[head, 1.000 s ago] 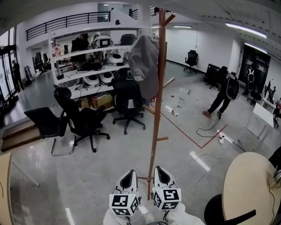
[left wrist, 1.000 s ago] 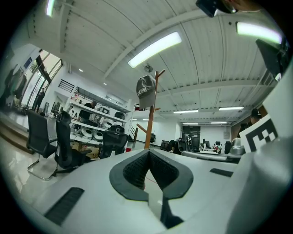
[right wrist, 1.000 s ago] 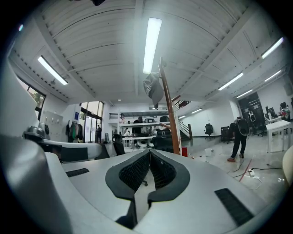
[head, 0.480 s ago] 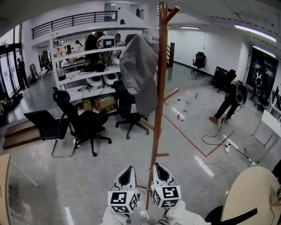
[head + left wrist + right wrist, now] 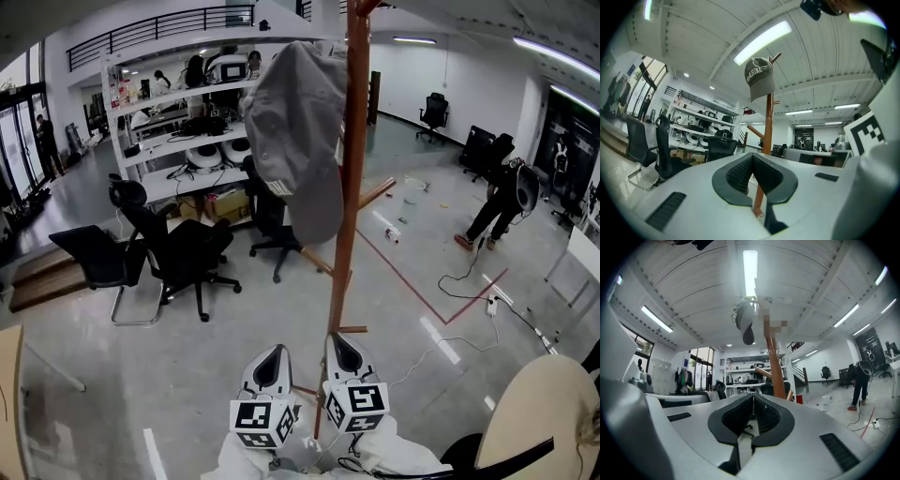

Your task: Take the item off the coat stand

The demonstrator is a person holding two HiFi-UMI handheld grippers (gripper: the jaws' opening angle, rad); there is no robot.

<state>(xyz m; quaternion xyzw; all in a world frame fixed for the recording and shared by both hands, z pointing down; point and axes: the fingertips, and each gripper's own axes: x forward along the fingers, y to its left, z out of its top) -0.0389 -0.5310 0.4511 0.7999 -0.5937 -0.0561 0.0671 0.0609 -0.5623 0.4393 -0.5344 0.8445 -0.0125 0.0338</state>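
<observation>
Cap (image 5: pixel 298 141), grey with a curved brim, hangs up high on the coat stand (image 5: pixel 352 216). It sits on a peg near the top of the brown wooden pole, on the pole's left side in the head view. Its brim points down. Nothing is touching the cap.

Both tools are down low, far under the cap and near the bottom of the pole. The left gripper (image 5: pixel 273 356) is just left of the pole. Its two jaws are pressed together at the tips, and it has nothing in them. The right gripper (image 5: pixel 339 342) is right beside the pole, and the pole passes in front of its left edge. Its jaws are closed tight too, and it holds nothing. Each tool has a cube with black and white squares on it. Both tools point up, and each gripper view shows the cap high above the jaw tips, under the white ceiling.

Black office chairs (image 5: pixel 183 253) stand on the shiny grey floor to the left. Behind them is a white shelf (image 5: pixel 178 155) full of gear. A person in dark clothes (image 5: pixel 497 197) stands far off to the right. A red line (image 5: pixel 412 281) runs across the floor. Part of a round pale table (image 5: pixel 534 403) shows at the bottom right.
</observation>
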